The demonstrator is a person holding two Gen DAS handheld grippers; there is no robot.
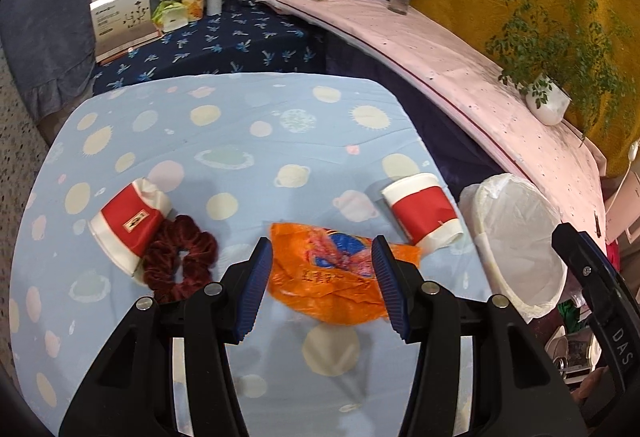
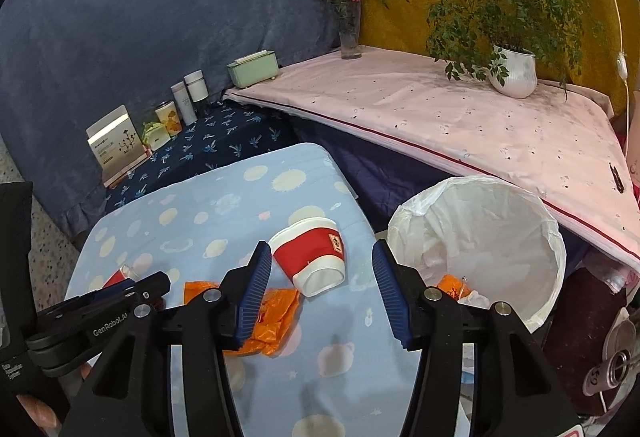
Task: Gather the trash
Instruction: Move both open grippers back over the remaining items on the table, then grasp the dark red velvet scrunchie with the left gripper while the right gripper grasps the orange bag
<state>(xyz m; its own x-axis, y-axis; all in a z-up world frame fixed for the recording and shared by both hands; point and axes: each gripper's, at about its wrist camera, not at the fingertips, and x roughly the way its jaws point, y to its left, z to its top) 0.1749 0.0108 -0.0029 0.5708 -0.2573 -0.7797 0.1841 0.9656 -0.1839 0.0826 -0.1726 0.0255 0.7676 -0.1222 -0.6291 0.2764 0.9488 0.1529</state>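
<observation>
Both my grippers are spread wide with nothing in them. My left gripper (image 1: pixel 322 285) hovers over the orange plastic bag (image 1: pixel 332 277), which lies crumpled on the blue planet-print tablecloth (image 1: pixel 240 133) right between the two blue pads (image 1: pixel 256 289) — not touching as far as I can tell. Off my left finger there's a crushed red-and-white cup (image 1: pixel 128 225) resting against a dark red scrunchie (image 1: pixel 180 257). My right gripper (image 2: pixel 320 293) is lined up on the other red-and-white paper cup (image 2: pixel 312 257), lying on its side just ahead of the fingertips. Beyond my right finger sits the white-lined trash bin (image 2: pixel 500 237) — some orange scrap already inside.
</observation>
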